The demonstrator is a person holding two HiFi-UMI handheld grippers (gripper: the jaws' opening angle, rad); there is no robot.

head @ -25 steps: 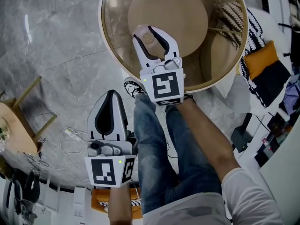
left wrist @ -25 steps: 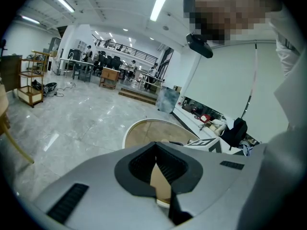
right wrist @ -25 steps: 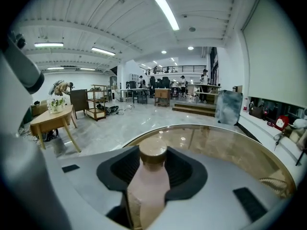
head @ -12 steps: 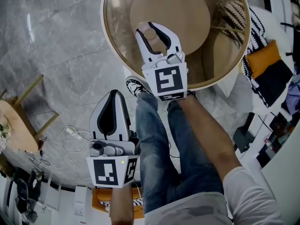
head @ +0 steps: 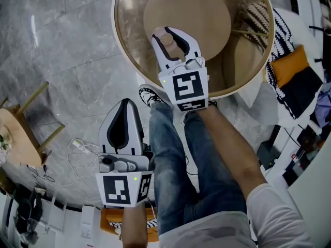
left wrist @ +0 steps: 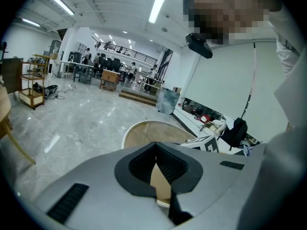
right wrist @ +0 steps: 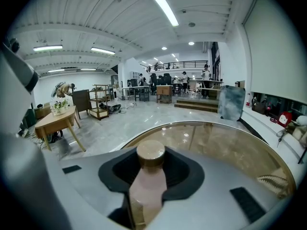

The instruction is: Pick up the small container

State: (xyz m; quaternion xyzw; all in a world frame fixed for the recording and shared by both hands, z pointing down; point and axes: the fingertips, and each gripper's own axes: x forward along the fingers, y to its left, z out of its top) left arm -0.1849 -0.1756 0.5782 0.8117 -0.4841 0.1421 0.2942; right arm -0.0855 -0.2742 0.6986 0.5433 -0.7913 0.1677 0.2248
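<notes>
We are in a wide, brightly lit hall with a polished grey marble floor, looking down on a round glass-topped table with a pale wooden rim. The small pinkish container with a tan round cap stands upright on the near part of that glass. Its long axis is vertical and the cap rises clear above the pads.

Around it we see the white right gripper. Its jaws have just been closing, and now one dark pad sits on each side of the container's body, pressed against it. We judge the grasp made and the lift not yet begun. With the body squarely between the fingers and the axis upright, the coming move looks like a straight rise off the glass.

The white left gripper hangs well apart from the table, low over the floor beside the person's jeans-clad leg. Its jaws are drawn together on nothing, so the right hand alone has the container.
</notes>
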